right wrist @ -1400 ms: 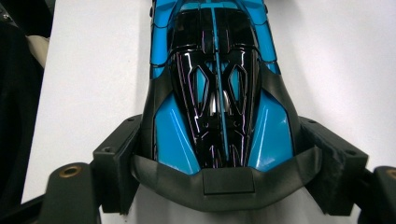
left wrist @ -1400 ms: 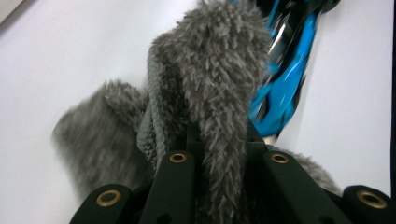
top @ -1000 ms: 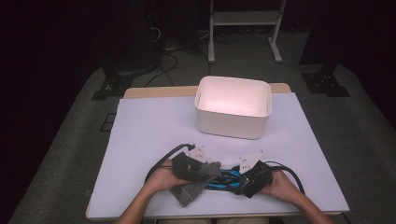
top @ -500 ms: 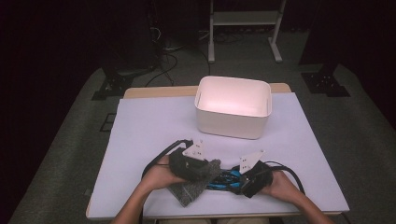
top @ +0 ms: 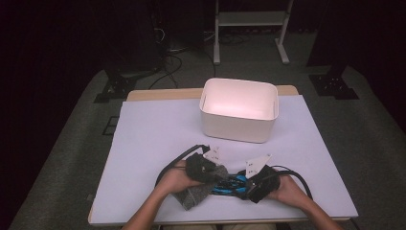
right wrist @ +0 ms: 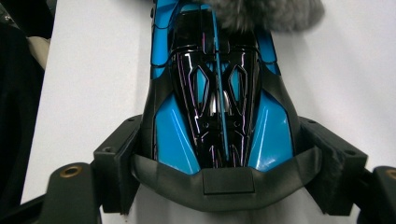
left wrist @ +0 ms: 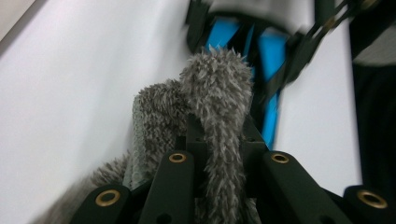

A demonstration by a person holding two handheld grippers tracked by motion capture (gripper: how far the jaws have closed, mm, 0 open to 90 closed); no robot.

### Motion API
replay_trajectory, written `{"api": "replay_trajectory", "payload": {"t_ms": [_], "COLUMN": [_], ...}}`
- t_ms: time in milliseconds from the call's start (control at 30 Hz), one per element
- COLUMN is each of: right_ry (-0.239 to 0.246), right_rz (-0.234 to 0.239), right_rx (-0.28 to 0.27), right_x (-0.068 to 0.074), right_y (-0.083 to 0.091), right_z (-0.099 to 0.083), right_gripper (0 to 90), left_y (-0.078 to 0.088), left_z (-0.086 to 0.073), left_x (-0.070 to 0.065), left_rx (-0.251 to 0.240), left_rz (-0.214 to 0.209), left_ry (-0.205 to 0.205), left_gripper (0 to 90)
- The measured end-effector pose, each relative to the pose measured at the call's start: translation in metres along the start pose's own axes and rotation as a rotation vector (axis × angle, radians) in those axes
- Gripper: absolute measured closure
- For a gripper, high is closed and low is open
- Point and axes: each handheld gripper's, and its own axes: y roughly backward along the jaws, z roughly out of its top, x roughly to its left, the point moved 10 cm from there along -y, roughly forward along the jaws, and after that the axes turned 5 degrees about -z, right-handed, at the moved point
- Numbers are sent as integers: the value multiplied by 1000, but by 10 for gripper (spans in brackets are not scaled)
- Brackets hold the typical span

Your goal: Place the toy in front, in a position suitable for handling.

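Since earlier, left gripper [top: 207, 173] has just been closing, now pinching the grey cloth [left wrist: 212, 93] against the car. Right gripper [top: 252, 184] clamps the blue car [right wrist: 212, 107] wide, near the table edge [top: 225, 221]; bin [top: 238, 109] well beyond.

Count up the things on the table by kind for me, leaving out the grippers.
White plastic bin: 1
Blue and black toy car: 1
Grey fuzzy cloth: 1
Total: 3
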Motion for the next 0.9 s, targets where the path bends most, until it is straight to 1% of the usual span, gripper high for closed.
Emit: {"api": "replay_trajectory", "payload": {"t_ms": [33,67,100,200,233,267,300,367,400,433,467,500,567,600,667,800,833,867,900], "right_ry": [-3,-3,-1,2,1,-5,10,16,17,12,21,10,4,1,-10,-13,-11,-3,-6], "right_rz": [0,0,-3,-2,-3,-4,-2,1,0,3,2,6,11,13,22,11,4,-3,-9], "right_rx": [-1,-1,0,-2,-3,-2,-6,-7,-7,-8,-9,-8,-14,-15,-7,-6,-6,-8,-11], "right_x": [0,0,0,0,0,1,0,0,0,0,0,1,0,0,1,-1,0,0,1], "right_y": [0,0,0,0,-1,-1,-3,-5,-6,-8,-9,-9,-9,-9,-7,-1,1,2,4], "right_z": [0,0,0,1,1,2,3,6,7,9,10,11,10,10,10,8,7,7,7], "right_gripper": [228,228,228,228,228,228,229,229,229,228,227,226,224,223,215,209,211,212,213], "left_y": [2,2,7,16,17,18,18,17,16,14,13,12,11,11,13,14,17,17,17], "left_z": [-7,-7,-20,-35,-37,-37,-36,-30,-25,-22,-21,-20,-21,-22,-25,-31,-34,-35,-35], "left_x": [1,1,4,10,11,11,11,7,3,1,1,2,4,4,4,3,5,4,4], "left_rx": [1,1,13,4,-5,-26,-34,-57,-62,-58,-51,-47,-45,-47,-38,-38,-47,-54,-57], "left_rz": [4,4,21,40,37,22,16,-16,-35,-38,-36,-33,-37,-35,-21,-15,-16,-18,-17], "left_ry": [8,8,20,63,76,92,91,81,58,48,38,35,34,41,36,40,46,54,57], "left_gripper": [802,802,802,801,801,801,801,801,801,800,799,799,799,800,799,798,797,798,797]}}
